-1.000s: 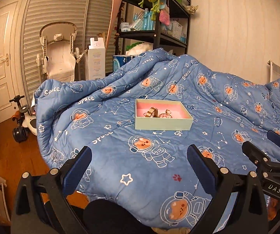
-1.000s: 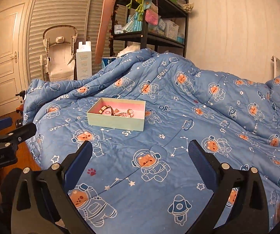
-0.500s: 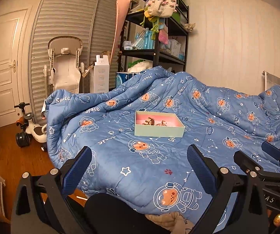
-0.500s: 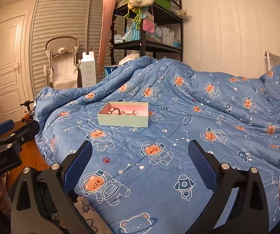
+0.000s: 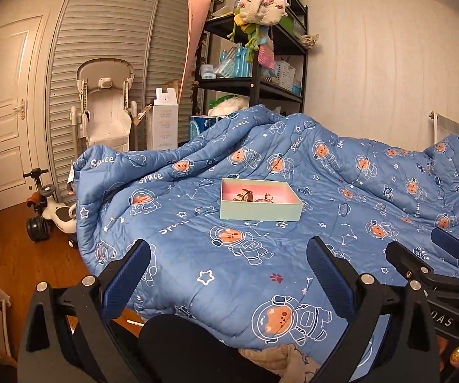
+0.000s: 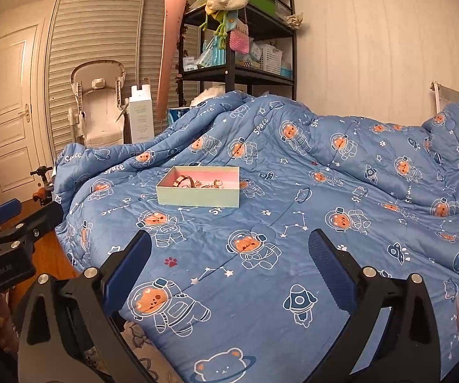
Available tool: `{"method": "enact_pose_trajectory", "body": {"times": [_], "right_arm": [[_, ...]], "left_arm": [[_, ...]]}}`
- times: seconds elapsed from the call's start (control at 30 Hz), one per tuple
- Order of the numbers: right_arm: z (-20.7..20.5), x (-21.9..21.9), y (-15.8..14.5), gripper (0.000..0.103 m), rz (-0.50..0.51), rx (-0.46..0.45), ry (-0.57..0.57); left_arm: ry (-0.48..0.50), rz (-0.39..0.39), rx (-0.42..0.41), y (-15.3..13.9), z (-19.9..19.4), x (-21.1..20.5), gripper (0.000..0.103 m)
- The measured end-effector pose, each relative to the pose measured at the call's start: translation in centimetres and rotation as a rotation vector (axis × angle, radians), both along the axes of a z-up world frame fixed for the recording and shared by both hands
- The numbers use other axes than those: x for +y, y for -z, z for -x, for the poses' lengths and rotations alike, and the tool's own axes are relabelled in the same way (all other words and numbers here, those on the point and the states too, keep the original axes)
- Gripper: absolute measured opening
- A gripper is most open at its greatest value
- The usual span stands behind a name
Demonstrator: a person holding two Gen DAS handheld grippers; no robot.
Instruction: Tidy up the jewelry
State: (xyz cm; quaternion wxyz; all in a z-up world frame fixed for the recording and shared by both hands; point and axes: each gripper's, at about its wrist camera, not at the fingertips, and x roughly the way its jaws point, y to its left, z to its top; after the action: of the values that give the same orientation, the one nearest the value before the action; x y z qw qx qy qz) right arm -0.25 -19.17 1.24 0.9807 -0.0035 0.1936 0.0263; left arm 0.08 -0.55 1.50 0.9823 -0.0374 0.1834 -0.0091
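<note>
Blue quilt [image 5: 261, 271] fills my left view, spread over the bed, and on it sits the box [image 5: 259, 202], pale green outside and pink inside, with the jewelry [image 5: 252, 195] lying in a small heap on its floor. My left claw [image 5: 229, 274] hangs with its fingers wide apart, nothing between them. From here the box is ahead and a touch right of centre, well apart from my fingertips, its long side running across my view. My right claw shows at the lower right edge, also parted and empty.

Over to the right view: the quilt [image 6: 293, 239] again, and the box [image 6: 199, 190] now lies ahead and left of centre, its long axis slanting a little, near corner toward me. The jewelry [image 6: 197, 182] is a tangle; I make out a band or strap and some small pieces, no finer than that. My right claw [image 6: 229, 268] is spread open with nothing held. My left claw [image 6: 6, 220] peeks in at the left edge.

I judge neither claw clearly nearer; both are well short. Either must go forward and down over the near wall to reach in.
</note>
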Motion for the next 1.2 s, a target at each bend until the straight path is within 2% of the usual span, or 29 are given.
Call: {"method": "enact_pose_trajectory", "body": {"times": [1.2], "right_arm": [[0.04, -0.71, -0.27, 0.097, 0.004, -0.002, 0.006]], "left_arm": [[-0.005, -0.006, 0.012, 0.35, 0.08, 0.07, 0.096]]}}
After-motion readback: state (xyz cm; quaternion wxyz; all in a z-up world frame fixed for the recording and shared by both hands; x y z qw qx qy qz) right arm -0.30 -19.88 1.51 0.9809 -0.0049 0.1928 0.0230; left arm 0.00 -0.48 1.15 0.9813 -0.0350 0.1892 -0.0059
